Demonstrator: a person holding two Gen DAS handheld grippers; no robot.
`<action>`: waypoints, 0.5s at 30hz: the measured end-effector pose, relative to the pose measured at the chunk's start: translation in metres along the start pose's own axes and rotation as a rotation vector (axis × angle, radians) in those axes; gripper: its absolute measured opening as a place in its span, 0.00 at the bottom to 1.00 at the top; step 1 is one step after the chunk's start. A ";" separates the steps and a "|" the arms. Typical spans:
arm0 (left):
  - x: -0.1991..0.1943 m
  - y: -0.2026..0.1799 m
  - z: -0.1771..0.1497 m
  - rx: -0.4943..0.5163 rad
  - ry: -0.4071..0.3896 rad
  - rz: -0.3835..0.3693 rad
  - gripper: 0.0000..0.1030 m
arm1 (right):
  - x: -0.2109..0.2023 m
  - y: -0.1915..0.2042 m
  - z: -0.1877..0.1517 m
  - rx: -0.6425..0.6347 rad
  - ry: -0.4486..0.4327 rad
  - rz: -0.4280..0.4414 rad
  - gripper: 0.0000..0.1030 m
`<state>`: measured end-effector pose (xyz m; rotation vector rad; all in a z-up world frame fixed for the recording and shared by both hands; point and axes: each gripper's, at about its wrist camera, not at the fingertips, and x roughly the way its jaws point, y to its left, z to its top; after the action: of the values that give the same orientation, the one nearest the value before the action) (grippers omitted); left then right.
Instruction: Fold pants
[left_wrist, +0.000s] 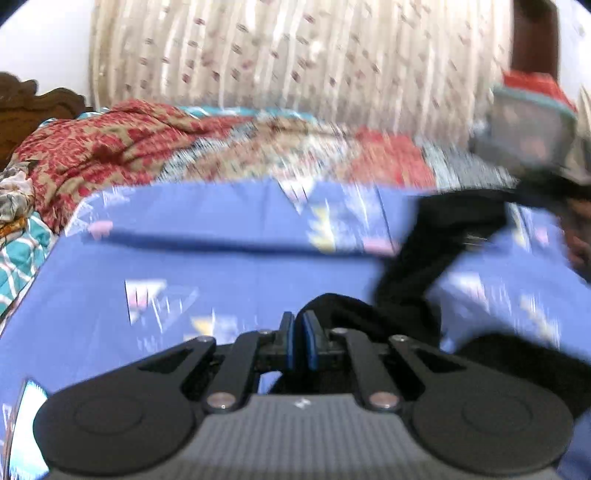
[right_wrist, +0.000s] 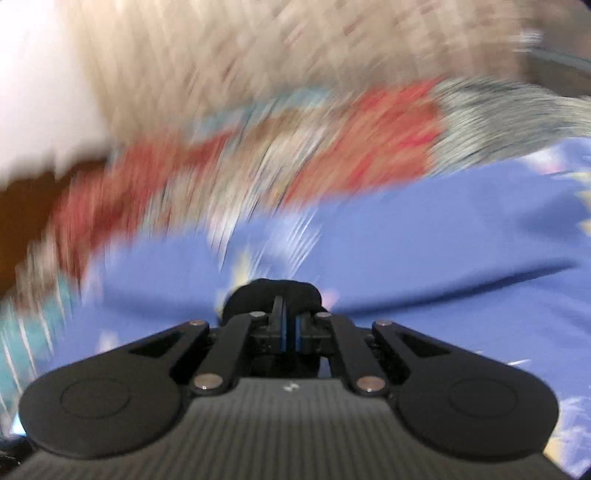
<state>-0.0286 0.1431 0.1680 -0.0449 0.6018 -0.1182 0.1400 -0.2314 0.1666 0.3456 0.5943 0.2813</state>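
A: pants (left_wrist: 413, 258)? black, soft, limp; light by the look; hanging in a twisted strand above the blue bed sheet (left_wrist: 221, 266); best taken at hem or waistband edges, since bunched cloth slips.

B: left gripper (left_wrist: 298, 328): jaws nearly together, pinching black cloth; pointing down-forward over the bed.

A: right gripper (right_wrist: 290, 325): jaws narrow too, a black wad at the tips; also tilted down; view heavily blurred.

B: the other gripper (left_wrist: 528, 136) shows upper right in the left view, the strand rising towards it.
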 end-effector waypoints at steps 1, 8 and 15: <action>0.005 0.002 0.010 -0.008 -0.018 0.008 0.06 | -0.026 -0.017 0.011 0.056 -0.055 -0.009 0.06; 0.092 0.009 0.073 -0.080 -0.068 0.090 0.06 | -0.140 -0.117 0.042 0.320 -0.315 -0.157 0.06; 0.199 -0.022 0.074 0.020 0.080 0.240 0.18 | -0.088 -0.179 0.029 0.415 -0.276 -0.479 0.35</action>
<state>0.1741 0.0967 0.1183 0.0517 0.6813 0.1071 0.1161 -0.4314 0.1619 0.6153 0.4420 -0.3528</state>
